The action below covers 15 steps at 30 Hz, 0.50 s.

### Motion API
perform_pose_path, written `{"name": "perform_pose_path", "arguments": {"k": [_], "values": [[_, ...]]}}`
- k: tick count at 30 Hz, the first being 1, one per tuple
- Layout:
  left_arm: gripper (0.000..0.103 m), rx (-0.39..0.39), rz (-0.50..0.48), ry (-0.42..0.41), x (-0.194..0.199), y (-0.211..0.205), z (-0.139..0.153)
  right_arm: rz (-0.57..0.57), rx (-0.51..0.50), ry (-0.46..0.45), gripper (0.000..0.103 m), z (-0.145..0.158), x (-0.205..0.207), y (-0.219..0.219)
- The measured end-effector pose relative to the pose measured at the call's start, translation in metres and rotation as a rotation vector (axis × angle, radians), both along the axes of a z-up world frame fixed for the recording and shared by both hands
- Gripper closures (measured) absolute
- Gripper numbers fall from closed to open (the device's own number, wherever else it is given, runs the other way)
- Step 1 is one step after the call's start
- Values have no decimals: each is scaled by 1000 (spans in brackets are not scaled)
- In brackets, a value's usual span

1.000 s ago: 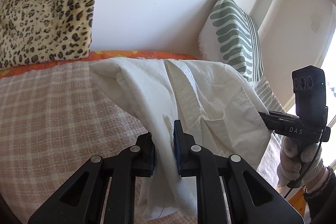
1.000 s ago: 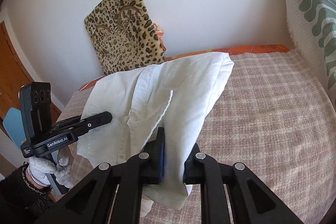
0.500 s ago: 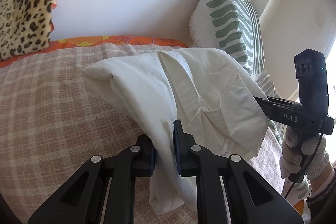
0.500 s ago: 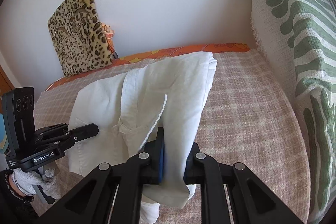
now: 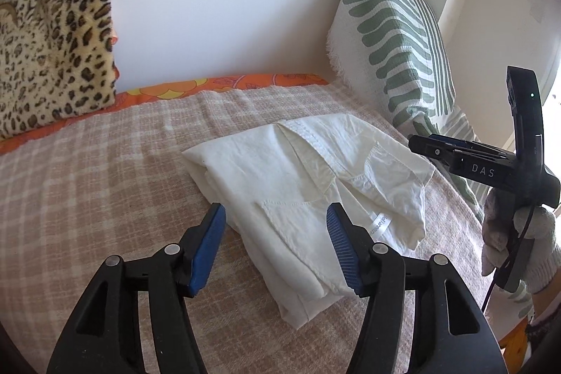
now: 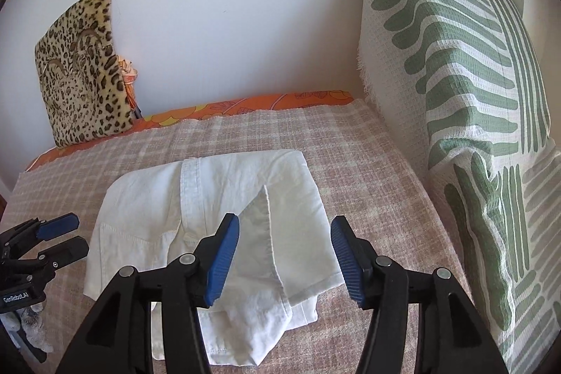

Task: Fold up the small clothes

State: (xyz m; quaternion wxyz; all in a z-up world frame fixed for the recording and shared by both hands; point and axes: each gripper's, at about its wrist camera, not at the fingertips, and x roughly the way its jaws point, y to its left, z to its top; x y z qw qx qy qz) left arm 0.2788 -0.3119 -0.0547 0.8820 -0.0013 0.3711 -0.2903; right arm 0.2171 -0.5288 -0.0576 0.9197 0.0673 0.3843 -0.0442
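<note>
The shirt (image 6: 224,223) lies on the blanket (image 6: 368,170); 1 cushion (image 6: 80,76) at 10 o'clock, 1 pillow (image 6: 455,86) at 2.

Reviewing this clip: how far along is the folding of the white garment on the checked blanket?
Done: the white garment lies folded into a compact bundle on the checked blanket. In hand: nothing; the left gripper and right gripper have just been opening their jaws, and neither pinches cloth. Left: perhaps tidying the loose end that sticks out toward the camera; no other clothes are in view.
</note>
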Motion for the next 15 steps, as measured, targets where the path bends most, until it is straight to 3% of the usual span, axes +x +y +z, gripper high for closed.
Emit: {"name": "perform_pose_path", "arguments": {"k": [2,15], "values": [[38,-7,0,-7,-5,4,5,-7,-3,-11,42,5,-5,3],[34,-43,-15,-61,-47,19,35,-17,-13,-76,35,37,-44,28]]}}
